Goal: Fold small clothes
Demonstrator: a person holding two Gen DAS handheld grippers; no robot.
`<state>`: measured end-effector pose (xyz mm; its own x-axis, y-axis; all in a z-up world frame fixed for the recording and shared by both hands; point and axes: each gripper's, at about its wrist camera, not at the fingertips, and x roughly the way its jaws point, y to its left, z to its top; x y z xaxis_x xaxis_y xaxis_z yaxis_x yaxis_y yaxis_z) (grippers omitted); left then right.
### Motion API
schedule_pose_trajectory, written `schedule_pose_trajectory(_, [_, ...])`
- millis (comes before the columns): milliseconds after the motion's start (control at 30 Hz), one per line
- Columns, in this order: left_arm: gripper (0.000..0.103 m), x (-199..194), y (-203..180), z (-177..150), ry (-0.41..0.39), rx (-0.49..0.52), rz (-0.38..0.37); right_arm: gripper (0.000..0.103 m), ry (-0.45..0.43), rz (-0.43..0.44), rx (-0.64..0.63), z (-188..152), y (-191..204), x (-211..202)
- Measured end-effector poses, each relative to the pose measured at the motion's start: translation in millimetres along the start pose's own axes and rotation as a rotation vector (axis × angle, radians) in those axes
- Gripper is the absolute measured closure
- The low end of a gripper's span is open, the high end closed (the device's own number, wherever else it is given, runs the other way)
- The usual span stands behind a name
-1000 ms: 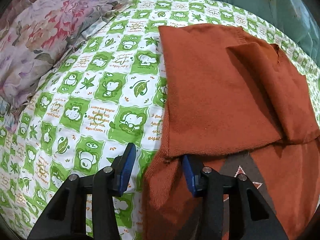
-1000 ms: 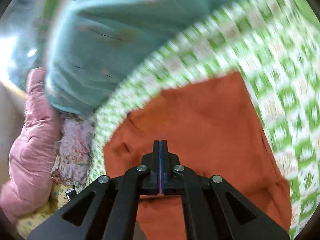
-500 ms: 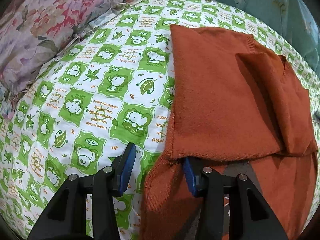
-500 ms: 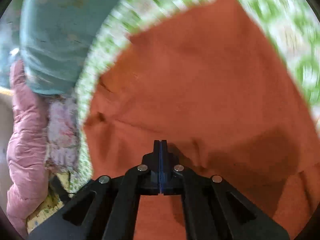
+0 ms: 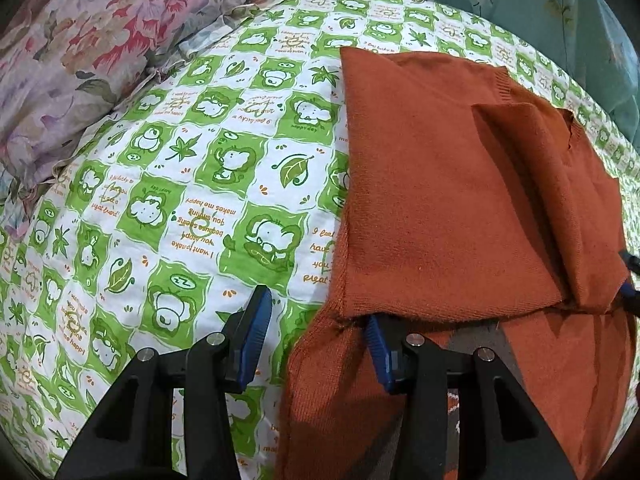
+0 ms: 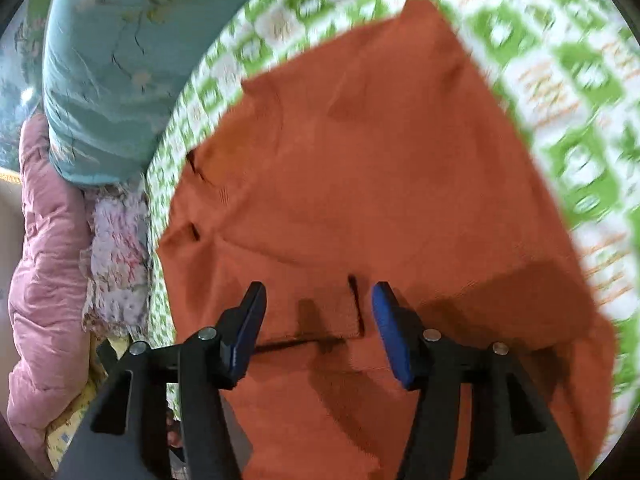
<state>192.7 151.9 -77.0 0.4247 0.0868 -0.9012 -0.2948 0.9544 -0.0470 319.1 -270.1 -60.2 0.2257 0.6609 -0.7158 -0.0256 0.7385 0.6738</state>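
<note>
A rust-orange knit sweater (image 5: 448,208) lies partly folded on the green-and-white patterned bedsheet (image 5: 200,184); its upper layer is turned down over the lower part. My left gripper (image 5: 316,340) is open at the folded layer's near left corner, with its right finger tucked under the fold edge. In the right wrist view the sweater (image 6: 380,184) fills the middle. My right gripper (image 6: 316,328) is open and empty just above the cloth. Its tip shows at the left wrist view's right edge (image 5: 628,276).
A floral pillow (image 5: 80,52) lies at the far left of the bed. A teal quilt (image 5: 540,4) runs along the back, also in the right wrist view (image 6: 116,60). A pink padded cover (image 6: 44,272) lies beyond it.
My right gripper was shut and has opened over the sweater after swinging down toward it. My left gripper stayed open and edged slightly forward at the fold's corner.
</note>
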Motion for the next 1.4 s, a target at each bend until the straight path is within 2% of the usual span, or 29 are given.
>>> schedule_pose_trajectory(67, [0.056,-0.2,-0.1,-0.1,-0.001,-0.004,0.002,0.046,0.016,-0.008,-0.001,0.0,-1.4,9.4])
schedule_pose_trajectory(100, [0.056,0.0,-0.3,-0.4,-0.002,-0.005,0.003,0.051,0.016,-0.010,-0.010,0.8,-0.8,12.8])
schedule_pose_trajectory(133, [0.056,0.1,-0.6,-0.5,-0.003,-0.007,0.005,0.058,0.011,-0.006,-0.015,2.5,2.9,16.3])
schedule_pose_trajectory(167, [0.056,0.4,-0.9,-1.2,-0.005,-0.011,0.005,0.077,0.013,-0.002,-0.017,4.3,3.4,17.5])
schedule_pose_trajectory(200, [0.056,0.7,-0.6,-1.3,-0.006,-0.016,0.003,0.091,0.018,0.001,-0.017,6.9,3.1,18.1])
schedule_pose_trajectory(267, [0.056,1.3,0.9,-2.4,-0.007,-0.024,0.000,0.094,-0.002,0.017,-0.032,10.4,8.8,10.5])
schedule_pose_trajectory(367, [0.056,0.9,2.6,-3.2,-0.007,-0.029,-0.002,0.095,-0.162,0.105,-0.117,11.9,33.9,-41.1])
schedule_pose_trajectory(433, [0.056,0.6,4.1,-3.7,-0.008,-0.032,-0.004,0.095,-0.311,0.161,-0.178,7.0,45.5,-90.8])
schedule_pose_trajectory(467, [0.056,0.5,5.1,-4.1,-0.009,-0.035,-0.006,0.095,-0.355,0.149,-0.192,4.7,44.8,-106.4])
schedule_pose_trajectory(500, [0.056,0.7,5.3,-4.4,-0.009,-0.039,-0.007,0.095,-0.387,0.086,-0.198,3.3,36.8,-117.5])
schedule_pose_trajectory(567, [0.056,0.7,5.5,-5.2,-0.009,-0.043,-0.006,0.095,-0.374,-0.022,-0.172,4.8,13.4,-115.8])
schedule_pose_trajectory(667, [0.056,0.1,5.4,-5.6,-0.005,-0.039,-0.007,0.095,-0.318,-0.122,-0.106,4.8,-26.2,-99.2])
schedule_pose_trajectory(900, [0.055,-0.2,14.2,-3.9,0.009,-0.089,-0.037,0.095,-0.399,-0.137,-0.207,3.8,-4.2,-107.6])
schedule_pose_trajectory(1000, [0.055,-0.6,15.1,-4.2,0.014,-0.094,-0.041,0.095,-0.336,-0.213,-0.265,5.4,-2.2,-86.8])
schedule_pose_trajectory(1067, [0.055,-1.4,13.3,-5.0,0.021,-0.068,-0.036,0.095,-0.281,-0.244,-0.262,2.5,-10.5,-76.7])
schedule_pose_trajectory(1133, [0.055,-2.5,14.8,-5.5,0.038,-0.045,-0.045,0.090,-0.218,-0.257,-0.235,-1.2,-23.0,-69.2])
schedule_pose_trajectory(1200, [0.056,-6.3,19.4,-6.7,0.066,-0.023,-0.070,0.085,-0.174,-0.266,-0.205,-3.9,-32.7,-67.5])
schedule_pose_trajectory(1267, [0.057,-17.4,21.9,-8.3,0.091,0.005,-0.134,0.083,-0.174,-0.248,-0.192,-6.6,-35.5,-73.4])
schedule_pose_trajectory(1333, [0.057,-32.9,23.3,-6.0,0.085,0.027,-0.220,0.082,-0.181,-0.231,-0.178,-4.4,-36.6,-83.6])
schedule_pose_trajectory(1400, [0.055,-45.2,22.3,1.2,0.061,0.048,-0.267,0.079,-0.198,-0.174,-0.154,1.5,-36.3,-96.5])
